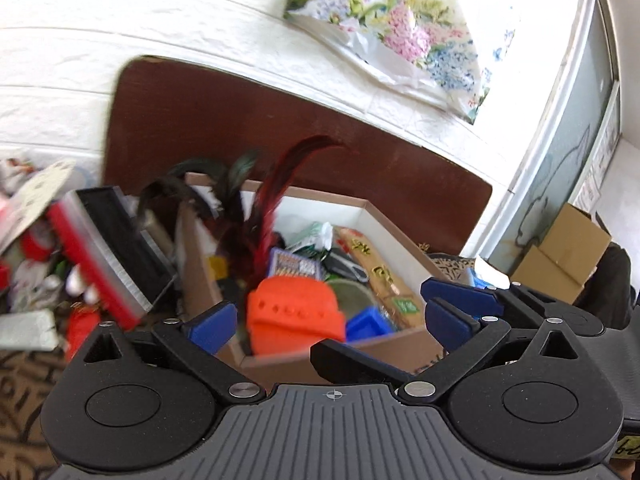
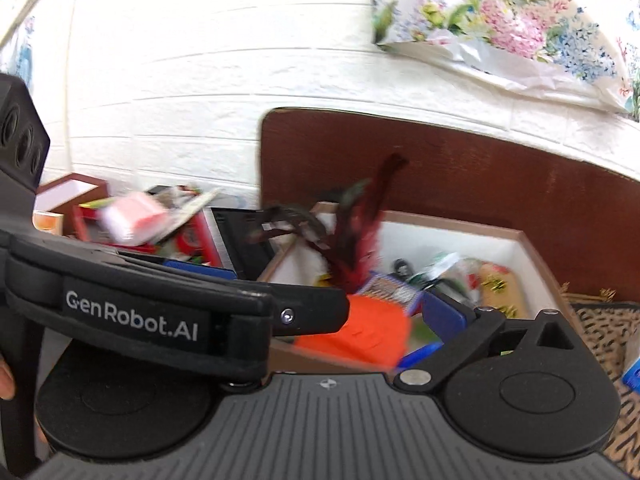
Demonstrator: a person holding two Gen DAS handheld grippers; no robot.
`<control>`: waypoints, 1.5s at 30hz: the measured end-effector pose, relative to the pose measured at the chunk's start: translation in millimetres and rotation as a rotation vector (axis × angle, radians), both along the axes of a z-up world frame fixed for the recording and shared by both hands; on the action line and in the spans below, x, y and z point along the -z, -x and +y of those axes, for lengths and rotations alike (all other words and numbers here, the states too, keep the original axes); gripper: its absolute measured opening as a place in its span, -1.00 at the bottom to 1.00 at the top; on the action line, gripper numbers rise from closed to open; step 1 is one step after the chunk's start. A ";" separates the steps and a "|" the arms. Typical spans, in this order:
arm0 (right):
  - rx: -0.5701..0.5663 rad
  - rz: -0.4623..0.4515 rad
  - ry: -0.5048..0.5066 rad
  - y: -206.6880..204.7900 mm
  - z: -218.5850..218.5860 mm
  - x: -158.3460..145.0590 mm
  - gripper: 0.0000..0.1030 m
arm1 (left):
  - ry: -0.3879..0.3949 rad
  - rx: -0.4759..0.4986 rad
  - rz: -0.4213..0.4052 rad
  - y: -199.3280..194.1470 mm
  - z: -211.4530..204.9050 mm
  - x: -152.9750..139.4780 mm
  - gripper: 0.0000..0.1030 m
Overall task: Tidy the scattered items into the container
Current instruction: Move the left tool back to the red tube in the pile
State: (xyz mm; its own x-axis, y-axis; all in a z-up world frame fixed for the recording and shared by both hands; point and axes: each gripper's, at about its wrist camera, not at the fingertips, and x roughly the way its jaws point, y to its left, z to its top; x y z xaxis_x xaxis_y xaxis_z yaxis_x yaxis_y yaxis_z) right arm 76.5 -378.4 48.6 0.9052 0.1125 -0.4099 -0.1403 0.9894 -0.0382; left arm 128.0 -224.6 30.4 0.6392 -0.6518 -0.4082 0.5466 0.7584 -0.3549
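A brown cardboard box (image 1: 404, 338) with a white inside holds an orange plastic piece (image 1: 294, 312), red and dark feathers (image 1: 276, 196), a blue block (image 1: 368, 322), a card pack and a brown packet with gold lettering. My left gripper (image 1: 332, 320) hovers at the box's near edge, open, its blue pads (image 1: 212, 322) touching nothing. My right gripper (image 2: 328, 312) is open beside it, over the same box (image 2: 460, 222). Only its right blue pad (image 2: 444, 316) shows. The left gripper's body (image 2: 132, 320) hides its other finger.
Left of the box lies a pile of clutter with a red-edged black case (image 1: 108, 248). A brown board (image 1: 280, 120) leans on the white brick wall under a floral cloth (image 1: 400, 28). Cardboard cartons (image 1: 568, 252) stand at the right. A patterned cloth (image 2: 608, 332) covers the table.
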 end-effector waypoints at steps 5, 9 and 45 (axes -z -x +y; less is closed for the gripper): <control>-0.052 0.014 -0.052 17.1 27.9 14.7 0.98 | -0.016 -0.070 -0.022 38.9 36.5 11.3 1.00; -0.114 0.046 -0.095 26.2 56.3 30.7 0.99 | -0.040 -0.128 -0.016 63.3 69.2 24.0 1.00; -0.077 0.198 -0.008 -89.3 141.0 115.6 0.30 | -0.063 -0.287 0.110 -31.9 154.8 88.7 0.28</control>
State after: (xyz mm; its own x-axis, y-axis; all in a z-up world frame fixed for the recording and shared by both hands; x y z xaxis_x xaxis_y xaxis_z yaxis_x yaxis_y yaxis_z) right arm 165.8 -237.4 -67.0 0.7956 0.1824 -0.5777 -0.2199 0.9755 0.0050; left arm 159.9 -69.8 -58.3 0.7428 -0.4226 -0.5193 0.2681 0.8985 -0.3477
